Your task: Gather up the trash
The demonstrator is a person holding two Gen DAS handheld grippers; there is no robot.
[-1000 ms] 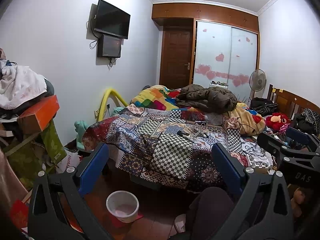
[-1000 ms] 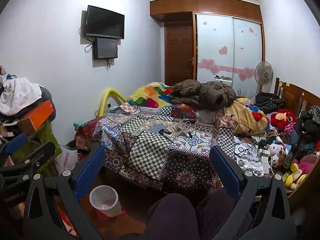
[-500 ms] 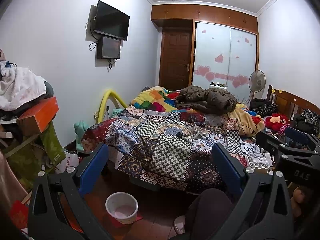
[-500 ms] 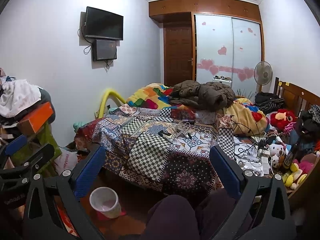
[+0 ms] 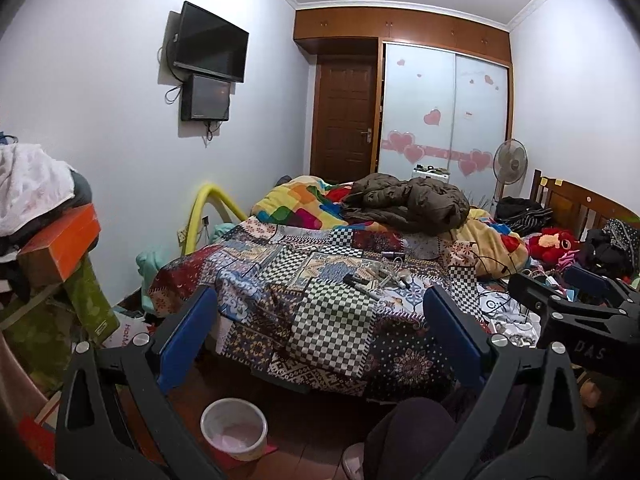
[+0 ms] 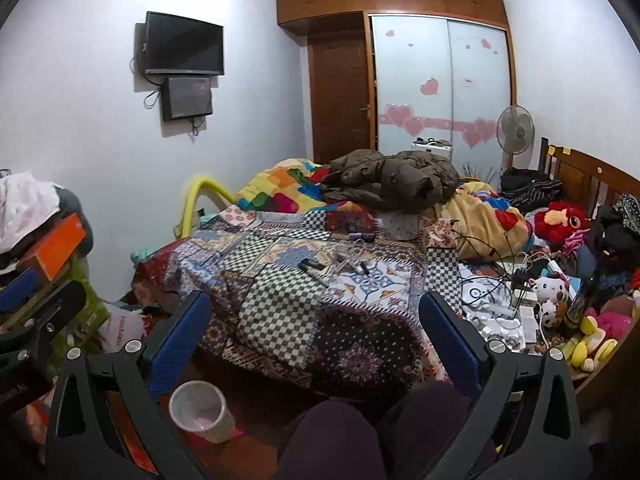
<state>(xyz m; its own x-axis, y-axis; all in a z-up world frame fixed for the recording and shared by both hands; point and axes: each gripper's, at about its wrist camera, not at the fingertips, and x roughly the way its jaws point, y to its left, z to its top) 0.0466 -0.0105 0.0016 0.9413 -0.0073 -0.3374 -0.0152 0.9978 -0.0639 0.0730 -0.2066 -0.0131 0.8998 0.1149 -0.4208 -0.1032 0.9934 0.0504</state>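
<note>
Facing a cluttered bedroom, the left claw (image 5: 320, 336) and the right claw (image 6: 314, 334) are both held with their blue-padded fingers spread wide apart and nothing between them. On the floor at the foot of the bed (image 5: 336, 320) stands a small white trash bin (image 5: 234, 428) with a pale liner, upright on a red mat; in the right wrist view the same bin (image 6: 200, 412) sits just beside the claw's left finger. A patchwork quilt (image 6: 280, 288) covers the bed, and near its middle lie several small items (image 6: 344, 266), dark pens or tubes among them, too small to tell apart. Farther back a brown padded jacket (image 5: 408, 200) is heaped on a bright multicoloured blanket (image 5: 300, 204).

Readable writing is sparse. The body of the right claw, seen at the right edge of the left wrist view, carries the white letters "DAS" (image 5: 590, 350). A white bag (image 6: 120, 326) on the floor by the left wall shows red lettering that looks like "HotMax", partly hidden. Pink heart stickers (image 6: 404, 118) run across the frosted wardrobe doors. A dark screen (image 5: 210, 42) hangs on the left wall, and a person's dark-clothed knee (image 6: 332, 436) shows at the bottom.
</note>
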